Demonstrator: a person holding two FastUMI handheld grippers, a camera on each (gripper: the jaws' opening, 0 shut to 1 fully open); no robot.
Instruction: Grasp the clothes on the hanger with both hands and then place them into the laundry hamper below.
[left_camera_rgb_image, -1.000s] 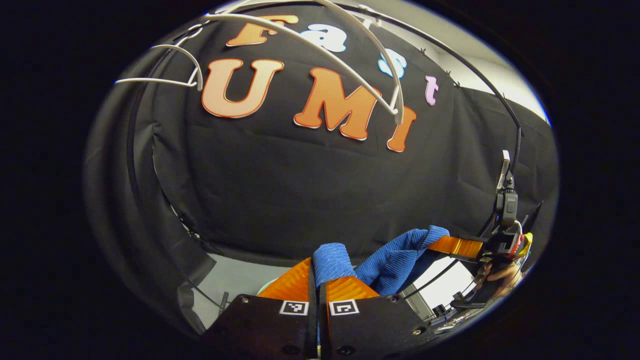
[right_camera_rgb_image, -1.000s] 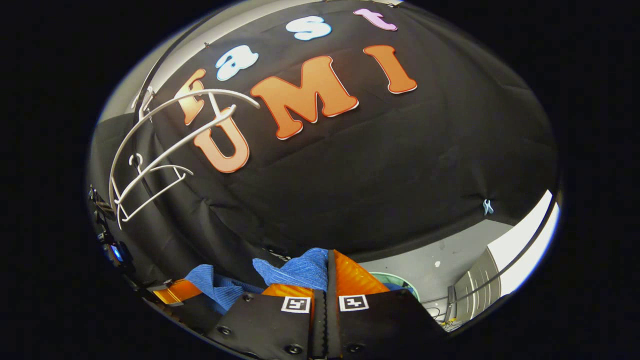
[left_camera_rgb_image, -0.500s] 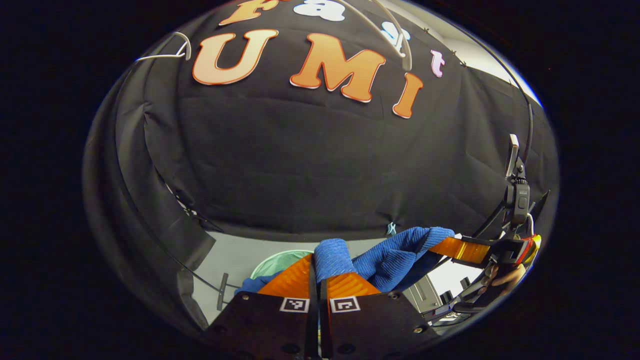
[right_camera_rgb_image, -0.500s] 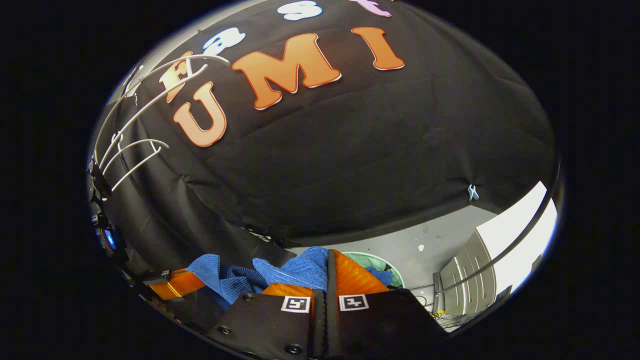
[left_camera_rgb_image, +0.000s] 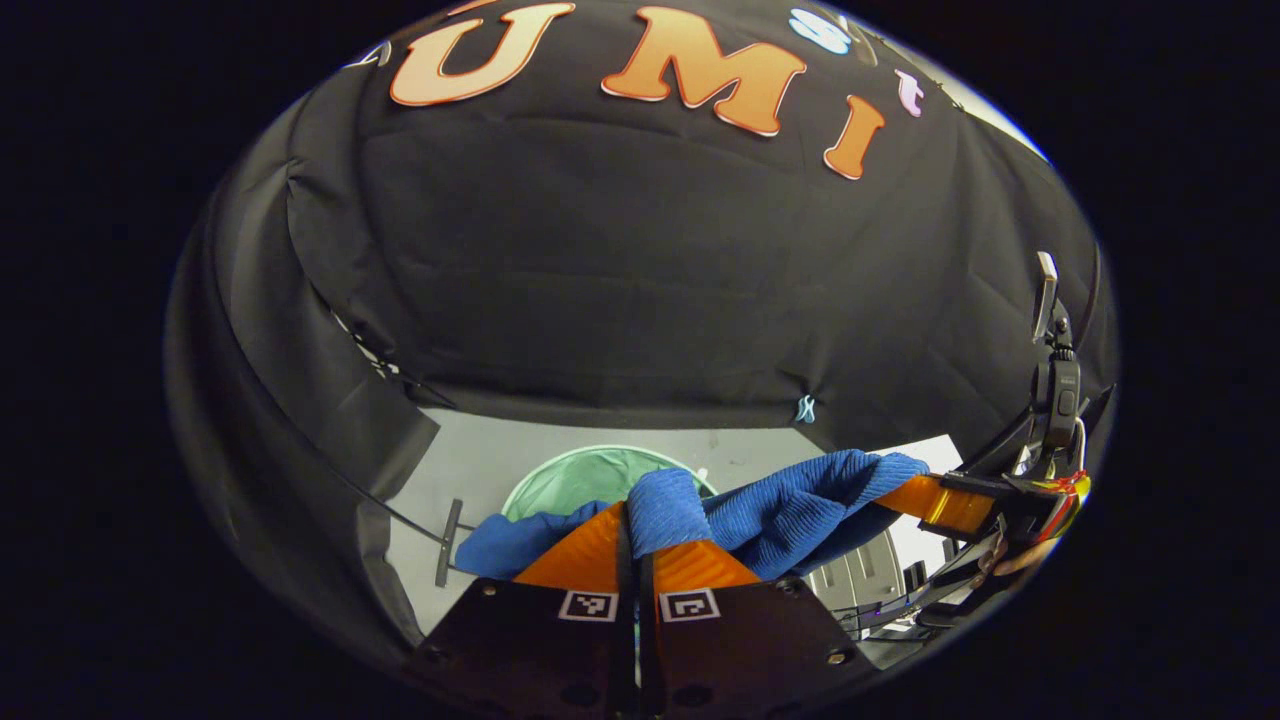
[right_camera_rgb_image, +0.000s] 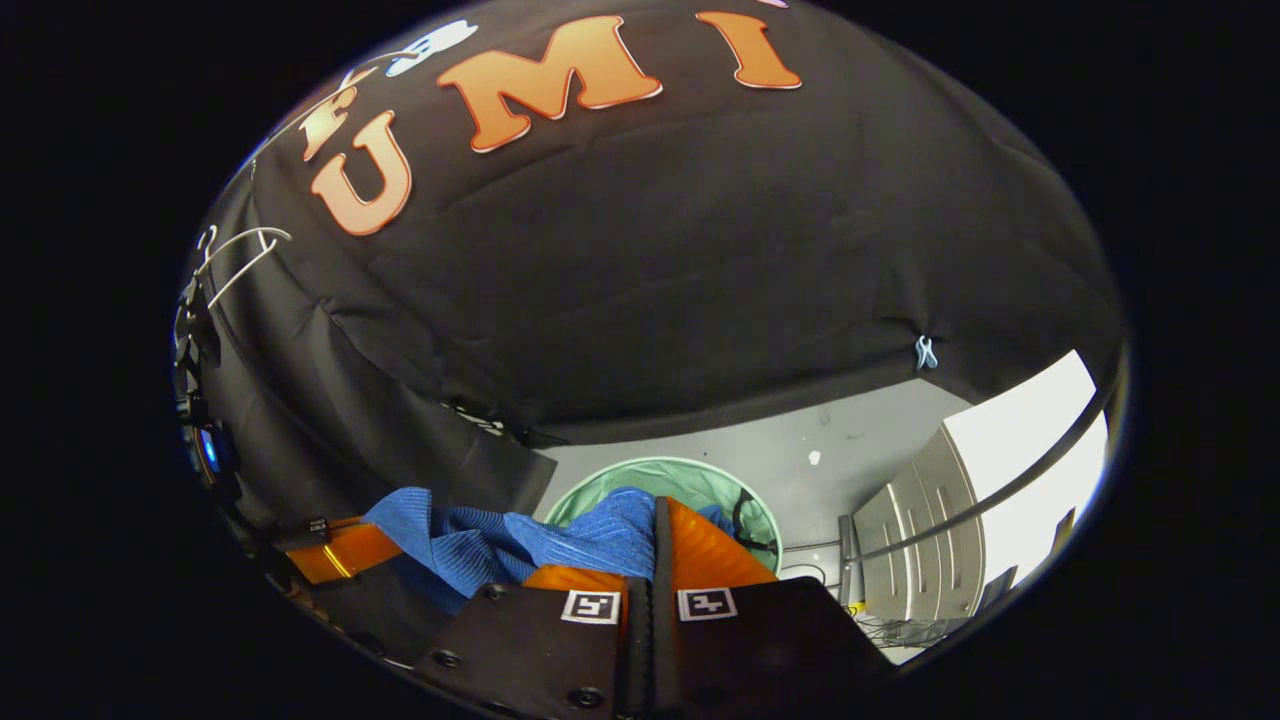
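A blue ribbed garment (left_camera_rgb_image: 790, 505) stretches between the two grippers. My left gripper (left_camera_rgb_image: 632, 530) is shut on one bunched end of it, with cloth bulging above the orange fingers. My right gripper (right_camera_rgb_image: 655, 530) is shut on the other end of the blue garment (right_camera_rgb_image: 560, 540). The round green laundry hamper (left_camera_rgb_image: 585, 475) stands on the grey floor just beyond and below the held cloth, and the hamper (right_camera_rgb_image: 700, 490) lies under the garment in the right gripper view. The right gripper (left_camera_rgb_image: 950, 505) is also at the right of the left gripper view, held by a hand. A white hanger (right_camera_rgb_image: 235, 255) hangs high at the left.
A black cloth wall curves behind the hamper, pinned with a small pale clip (left_camera_rgb_image: 805, 408). A grey cabinet (right_camera_rgb_image: 920, 550) stands at the right on the grey floor (right_camera_rgb_image: 860, 440). A thin black pole (left_camera_rgb_image: 445, 540) lies near the hamper.
Both grippers have come down with the blue garment. The hangers have slid up and out toward the top edge, and the green hamper has come into fuller view below.
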